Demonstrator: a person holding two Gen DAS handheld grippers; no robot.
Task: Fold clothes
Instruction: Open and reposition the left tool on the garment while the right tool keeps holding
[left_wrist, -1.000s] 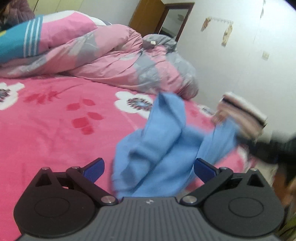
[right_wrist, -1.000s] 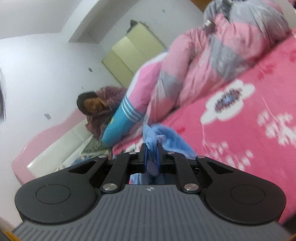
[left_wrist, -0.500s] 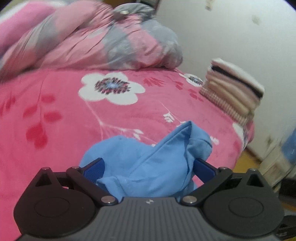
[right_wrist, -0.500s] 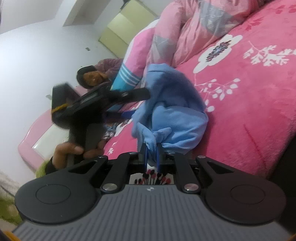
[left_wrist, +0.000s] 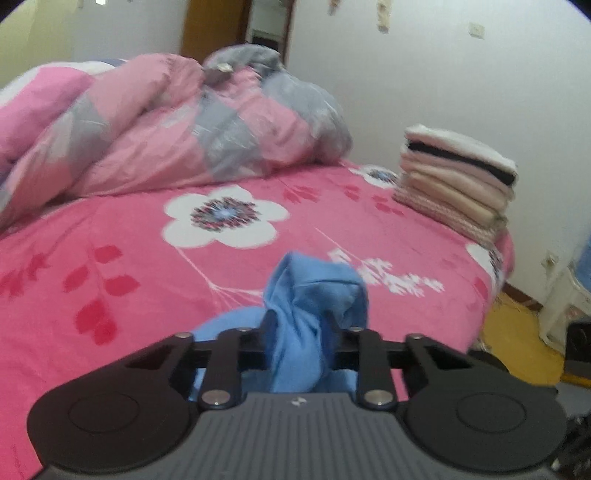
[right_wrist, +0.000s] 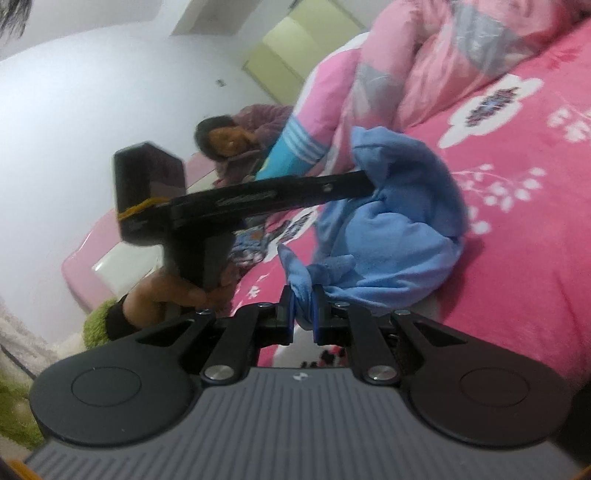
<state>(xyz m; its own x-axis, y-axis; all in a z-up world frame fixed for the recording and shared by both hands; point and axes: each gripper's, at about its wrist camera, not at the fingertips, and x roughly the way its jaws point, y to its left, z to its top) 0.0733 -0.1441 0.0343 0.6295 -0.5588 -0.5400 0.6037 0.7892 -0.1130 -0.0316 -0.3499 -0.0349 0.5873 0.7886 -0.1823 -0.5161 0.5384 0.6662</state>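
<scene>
A crumpled light blue garment (right_wrist: 399, 236) lies near the edge of the pink flowered bed (left_wrist: 110, 266). In the left wrist view my left gripper (left_wrist: 301, 343) is closing, and its jaws pinch a bunched fold of the blue garment (left_wrist: 314, 295) that stands up between them. My right gripper (right_wrist: 303, 317) is shut on another corner of the same garment, at the bed's edge. The right wrist view also shows the left gripper (right_wrist: 364, 182) from the side, a hand (right_wrist: 173, 291) on its handle, its tip buried in the cloth.
A stack of folded clothes (left_wrist: 458, 181) sits at the bed's far right corner. A rumpled pink and grey quilt (left_wrist: 177, 129) fills the back of the bed. A person (right_wrist: 236, 140) sits beyond the bed near a blue striped pillow (right_wrist: 295, 151).
My left gripper went from wide open around the blue cloth to closed on a fold of it. The right gripper sank toward the bed's edge, still holding its corner.
</scene>
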